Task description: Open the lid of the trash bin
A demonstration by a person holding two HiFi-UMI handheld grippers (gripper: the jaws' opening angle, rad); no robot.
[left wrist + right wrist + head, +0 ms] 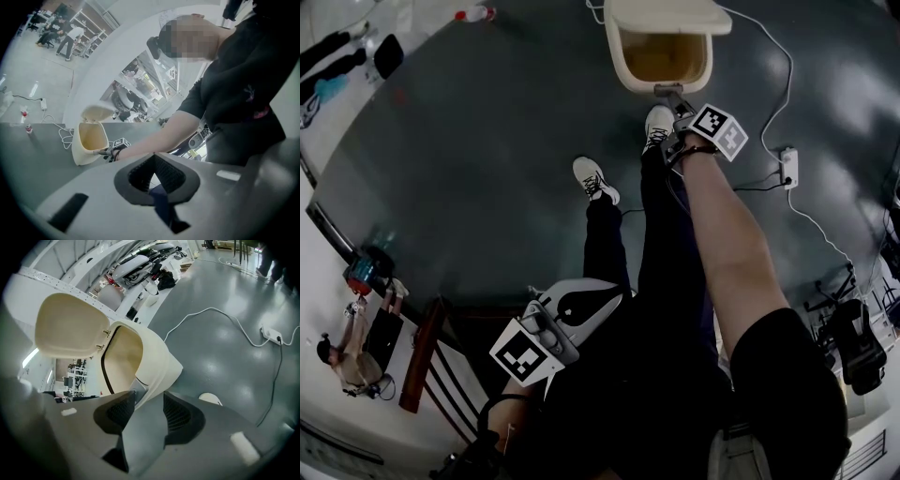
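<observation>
Right gripper (144,398) is held wide open, clamping nothing, with the front rim of the bin (157,363) between its jaws. The lid (65,324) stands raised just beyond. Left gripper (154,161), shut and empty, is held well back.

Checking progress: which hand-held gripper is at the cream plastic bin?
The right hand-held gripper, open at the cream plastic trash bin; the left hand-held gripper is near the person's waist.

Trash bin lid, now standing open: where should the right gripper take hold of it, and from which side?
Take the lid by its thin free edge, opposite the hinges, coming from the front over the opening of the bin. It stands raised, hollow underside facing the open right gripper, so that edge likely gives best bite and leverage.
</observation>
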